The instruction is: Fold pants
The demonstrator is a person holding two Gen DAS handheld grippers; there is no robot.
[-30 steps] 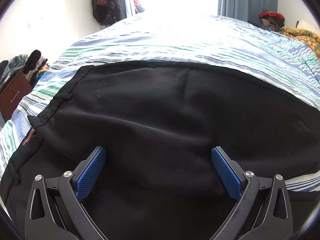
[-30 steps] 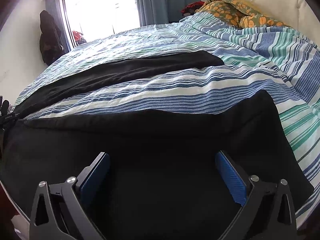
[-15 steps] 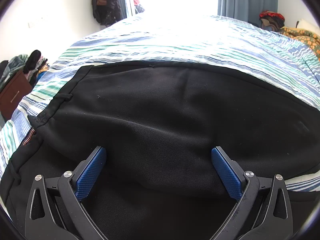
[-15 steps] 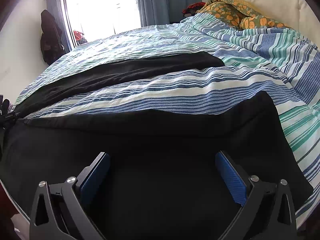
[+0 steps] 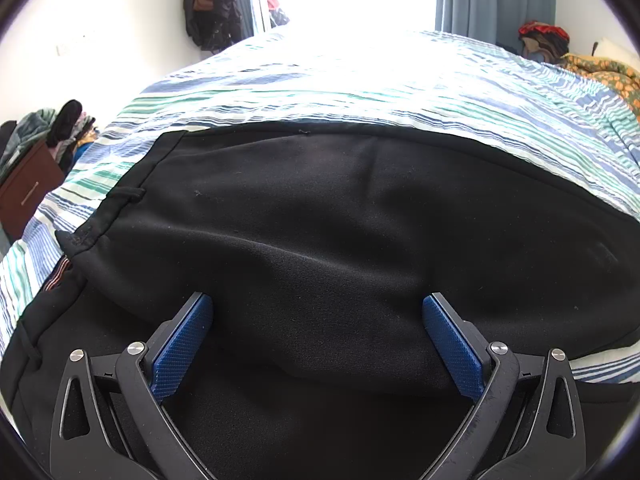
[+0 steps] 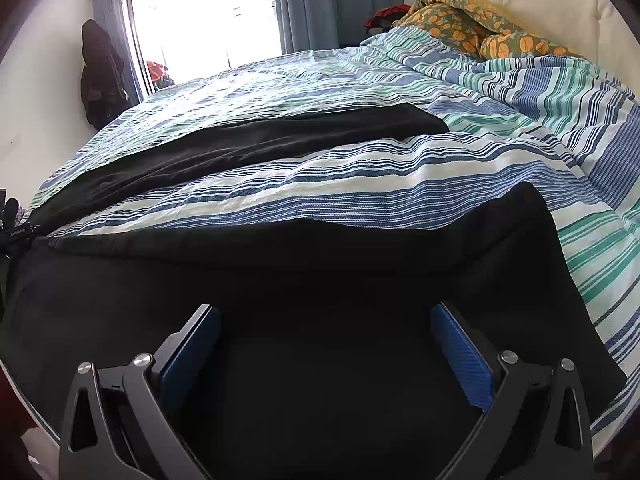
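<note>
Black pants (image 5: 340, 220) lie spread on a striped bed. In the left wrist view I see the waistband end, with a belt loop (image 5: 128, 194) at the left. My left gripper (image 5: 318, 340) is open, its blue pads low over the black cloth. In the right wrist view the near leg (image 6: 320, 300) fills the foreground and the far leg (image 6: 248, 144) stretches across the bed behind it, with striped cover between them. My right gripper (image 6: 324, 344) is open, just above the near leg. Neither gripper holds cloth.
The striped blue, green and white bedspread (image 6: 360, 184) covers the bed. An orange patterned blanket (image 6: 472, 32) lies by the headboard. A bright window with grey curtains (image 6: 304, 4) is behind. A brown drawer unit with clothes (image 5: 28, 184) stands left of the bed.
</note>
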